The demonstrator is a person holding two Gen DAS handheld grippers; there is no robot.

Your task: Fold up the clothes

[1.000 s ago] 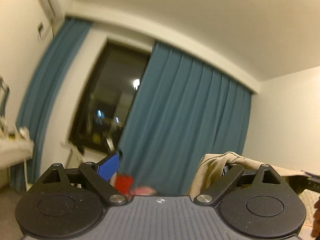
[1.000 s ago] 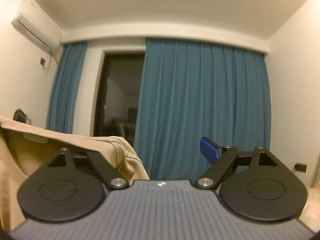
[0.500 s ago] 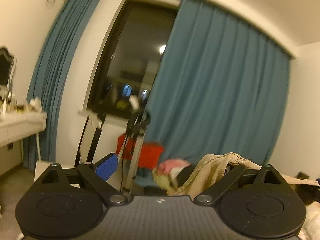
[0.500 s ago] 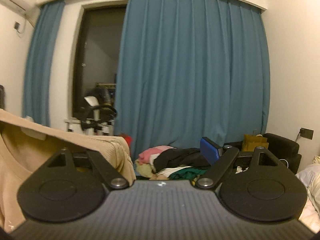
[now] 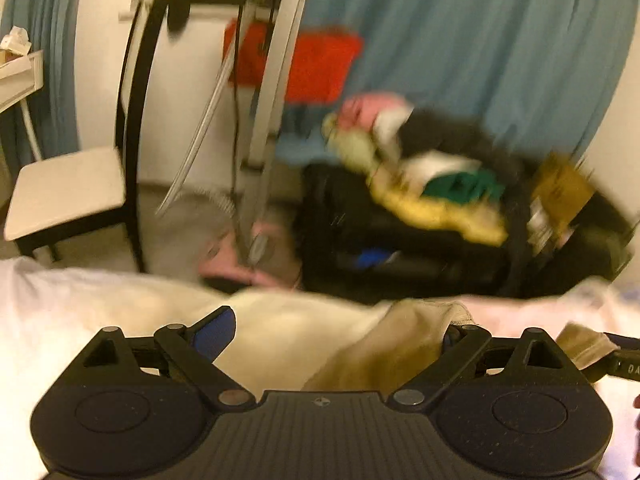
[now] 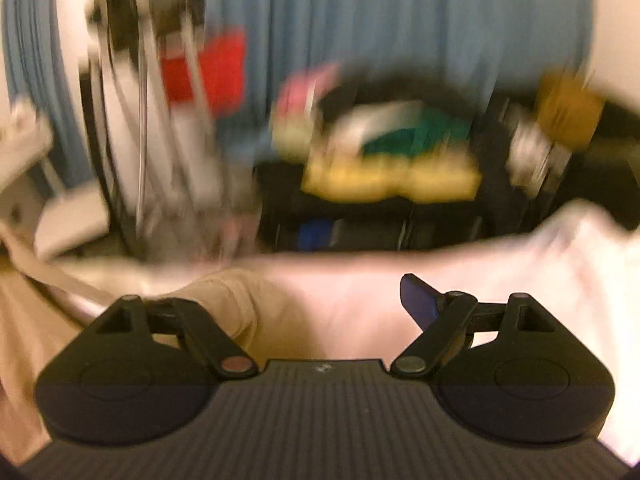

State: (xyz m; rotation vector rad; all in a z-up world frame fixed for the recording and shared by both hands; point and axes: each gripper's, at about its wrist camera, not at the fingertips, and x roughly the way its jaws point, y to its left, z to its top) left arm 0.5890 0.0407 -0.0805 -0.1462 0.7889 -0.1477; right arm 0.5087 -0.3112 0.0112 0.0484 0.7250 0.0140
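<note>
Item: one tan knit garment point(image 5: 384, 344), soft and limp, with a ribbed edge; the task's thing.

Location: it hangs and drapes between my two grippers, low over a white bed sheet point(image 5: 60, 320). Both views are smeared by motion, so fine detail is lost.

Left gripper point(image 5: 332, 332): fingers spread wide. The blue-padded left finger point(image 5: 214, 332) stands bare. The tan cloth is bunched over the right finger, on my inner side. I cannot tell whether anything pinches the cloth there.

Right gripper point(image 6: 320, 300): fingers spread wide likewise. The blue-padded right finger point(image 6: 418, 300) stands bare. The cloth lies over the left finger, again the inner side, and trails off the left edge of that view.

Governing relation: the garment's long axis runs side to side, from one gripper across to the other, each carrying one end on its inner finger. Neither hand is plainly nearer; the cloth is shared evenly. The sheet lies just below and ahead of both. My judgement is that any laying down or folding over turns on keeping that span level and taut across the sheet.

Surroundings, beyond the bed: a heap of mixed coloured clothes on dark luggage point(image 5: 432, 184), a blue pleated curtain point(image 5: 500, 40), a white-seated chair with black frame point(image 5: 68, 192).
</note>
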